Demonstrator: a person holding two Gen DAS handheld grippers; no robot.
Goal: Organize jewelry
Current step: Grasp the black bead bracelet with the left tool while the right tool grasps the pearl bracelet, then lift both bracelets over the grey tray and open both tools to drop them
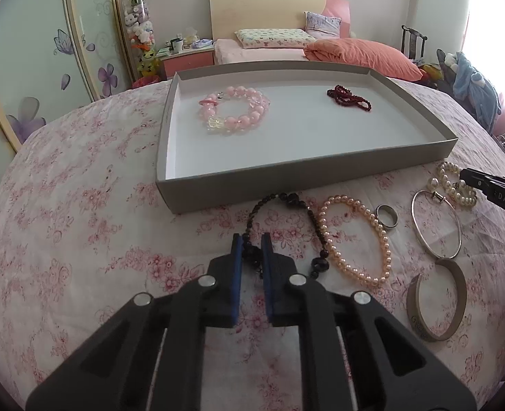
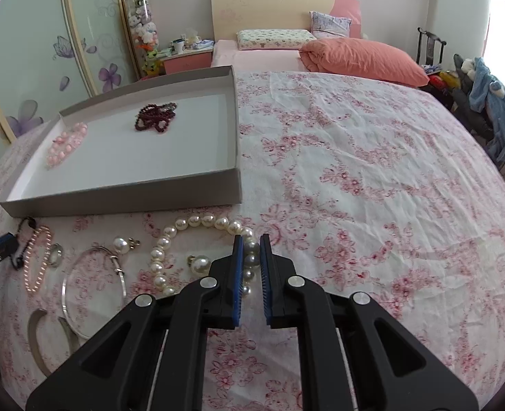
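Note:
A grey tray on the floral bedspread holds a pink bead bracelet and a dark red bead strand. In front of it lie a black bead necklace, a peach pearl bracelet, a ring, a thin silver bangle, a wide cuff and white pearls. My left gripper has its jaws narrowly apart around the black necklace. My right gripper has its jaws narrowly apart around the white pearl bracelet, with the pearls between the pads.
Two pearl earrings lie by the white bracelet. The tray sits left in the right wrist view, with open bedspread to its right. Pillows, a nightstand and a chair with clothes stand beyond.

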